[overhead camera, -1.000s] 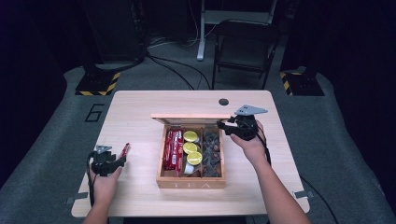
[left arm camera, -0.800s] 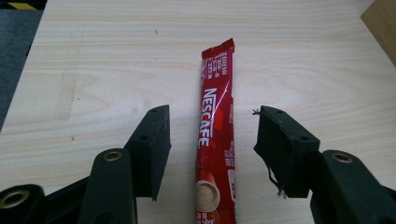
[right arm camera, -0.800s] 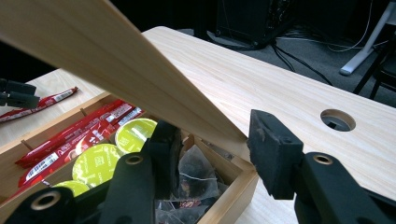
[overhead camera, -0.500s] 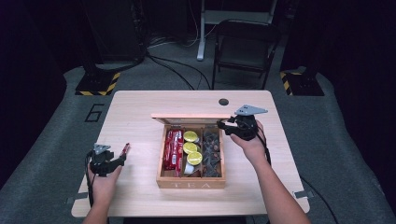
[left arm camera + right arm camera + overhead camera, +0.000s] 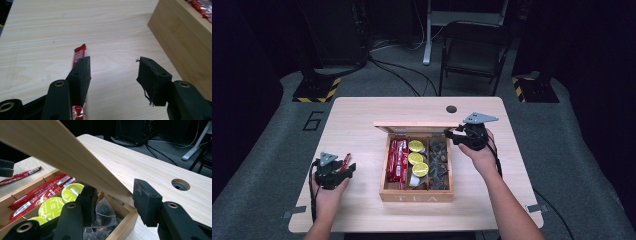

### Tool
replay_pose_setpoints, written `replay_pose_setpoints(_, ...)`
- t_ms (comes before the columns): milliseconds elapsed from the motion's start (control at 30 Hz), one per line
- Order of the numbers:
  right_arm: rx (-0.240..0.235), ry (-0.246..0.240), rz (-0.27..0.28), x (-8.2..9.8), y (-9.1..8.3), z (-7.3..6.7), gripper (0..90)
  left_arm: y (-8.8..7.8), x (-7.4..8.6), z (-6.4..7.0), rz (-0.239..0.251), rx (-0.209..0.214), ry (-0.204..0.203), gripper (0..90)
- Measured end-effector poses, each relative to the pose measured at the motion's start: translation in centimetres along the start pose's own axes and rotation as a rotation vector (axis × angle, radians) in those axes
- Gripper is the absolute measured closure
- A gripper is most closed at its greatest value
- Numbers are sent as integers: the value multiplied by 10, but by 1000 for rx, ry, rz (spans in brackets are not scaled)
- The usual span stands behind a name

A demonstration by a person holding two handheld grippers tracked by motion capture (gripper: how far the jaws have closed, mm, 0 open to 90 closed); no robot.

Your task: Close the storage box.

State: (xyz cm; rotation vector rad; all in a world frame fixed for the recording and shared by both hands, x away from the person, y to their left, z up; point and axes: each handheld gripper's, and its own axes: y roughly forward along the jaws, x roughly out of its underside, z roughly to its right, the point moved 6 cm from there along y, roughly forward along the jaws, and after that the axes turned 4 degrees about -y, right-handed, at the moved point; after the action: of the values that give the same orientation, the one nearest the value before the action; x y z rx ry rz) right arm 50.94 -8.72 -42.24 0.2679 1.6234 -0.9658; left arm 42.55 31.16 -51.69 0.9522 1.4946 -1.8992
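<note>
Left gripper [image 5: 343, 169], at the near left of the desk [image 5: 362, 115], had its fingers apart; they had just been opening. A red sachet [image 5: 79, 53] lay flat on the desk under and just beyond the left finger [image 5: 81, 75], with no pad pressing on it. In the left gripper view the wooden tea box [image 5: 185, 42] stood to the right, near but apart from the sachet.

Mid-desk, the box [image 5: 417, 191] sat open with three compartments: red sachets [image 5: 397, 159] left, yellow-green capsules [image 5: 416, 159] middle, dark tea bags [image 5: 438, 160] right.

Further back, the right gripper [image 5: 451, 135] was at the far right corner of the box, holding up the raised lid [image 5: 65, 157]; its fingers were clamped on the lid's edge, with the tea-bag compartment below them. A round hole [image 5: 451, 109] lay in the desk beyond the box
</note>
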Motion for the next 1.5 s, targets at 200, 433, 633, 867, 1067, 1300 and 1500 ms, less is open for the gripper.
replay_pose_setpoints(200,-2,2,3,0,0,0,541,-2,-5,18,-13,36,51,433)
replay_pose_setpoints(433,-2,-2,2,0,0,0,541,-7,-17,33,-2,80,66,433)
replay_pose_setpoints(633,-2,-1,2,0,0,0,540,-18,-33,47,1,118,99,433)
replay_pose_setpoints(867,-4,-6,3,0,0,0,538,-25,-52,61,4,140,127,434)
replay_pose_setpoints(1067,-7,4,2,1,0,-1,536,-27,-66,69,21,146,132,434)
replay_pose_setpoints(1300,-19,7,4,3,-1,-1,529,-35,-87,80,45,161,159,434)
replay_pose_setpoints(1500,-15,2,-4,4,-2,-2,530,-43,-103,93,71,177,194,436)
